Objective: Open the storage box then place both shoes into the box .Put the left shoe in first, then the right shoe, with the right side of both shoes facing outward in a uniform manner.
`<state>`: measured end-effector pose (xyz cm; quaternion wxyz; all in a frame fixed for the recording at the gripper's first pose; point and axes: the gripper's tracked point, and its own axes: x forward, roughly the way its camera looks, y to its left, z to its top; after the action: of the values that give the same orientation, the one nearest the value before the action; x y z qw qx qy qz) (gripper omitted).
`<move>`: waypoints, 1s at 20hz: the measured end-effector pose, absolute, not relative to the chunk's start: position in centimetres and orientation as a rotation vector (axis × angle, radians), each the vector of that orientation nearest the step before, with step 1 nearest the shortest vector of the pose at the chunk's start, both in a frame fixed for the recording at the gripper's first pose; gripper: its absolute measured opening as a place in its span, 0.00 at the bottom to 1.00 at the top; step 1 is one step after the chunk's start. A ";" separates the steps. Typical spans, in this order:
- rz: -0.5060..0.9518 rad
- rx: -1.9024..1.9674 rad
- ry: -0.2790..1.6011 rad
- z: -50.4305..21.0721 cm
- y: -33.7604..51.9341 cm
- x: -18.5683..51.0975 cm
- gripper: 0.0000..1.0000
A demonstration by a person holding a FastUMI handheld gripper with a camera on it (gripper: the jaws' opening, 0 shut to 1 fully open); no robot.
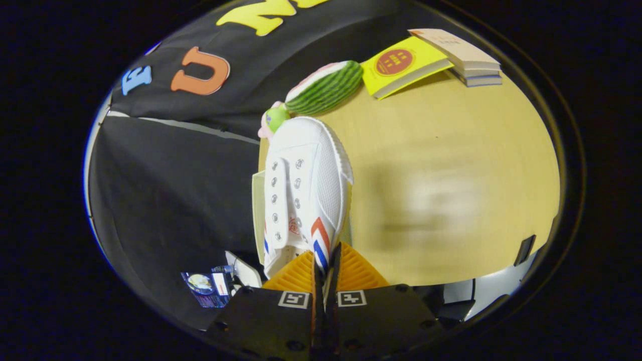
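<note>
Gripping the heel collar of the white canvas low-top shoe with red and blue side stripes (306, 190), gripper (325, 273) clenched, both fingers pinching the thin collar edge between them. Carrying it toe-forward toward twelve o'clock, apparently lifted above the pale wooden tabletop (451, 150). Judged mid-transfer; worth keeping the pinch firm, since a collar hold lets the toe swing. Best kept level and turned so the right side ends up outward. Pale flap at nine o'clock of the shoe, possibly the box, cannot tell. Beyond the toe: striped green watermelon-slice plush (326, 87), then yellow paperback book (401, 65), then stacked tan books (466, 55) at one o'clock.
</note>
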<state>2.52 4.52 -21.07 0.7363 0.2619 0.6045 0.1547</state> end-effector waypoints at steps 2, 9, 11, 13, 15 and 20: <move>0.331 0.538 1.334 -21.5 8.4 2.0 0.07; 0.208 0.478 1.381 -27.6 16.3 1.4 0.07; 0.161 0.419 1.363 -28.5 16.1 1.5 0.07; 0.125 0.360 1.326 -28.7 15.8 1.7 0.11; 0.116 0.370 1.271 -28.2 16.4 2.2 0.36; 0.090 0.324 1.106 -24.4 15.8 3.8 0.72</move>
<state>3.76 15.84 -24.40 0.8375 0.1530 0.5228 0.0423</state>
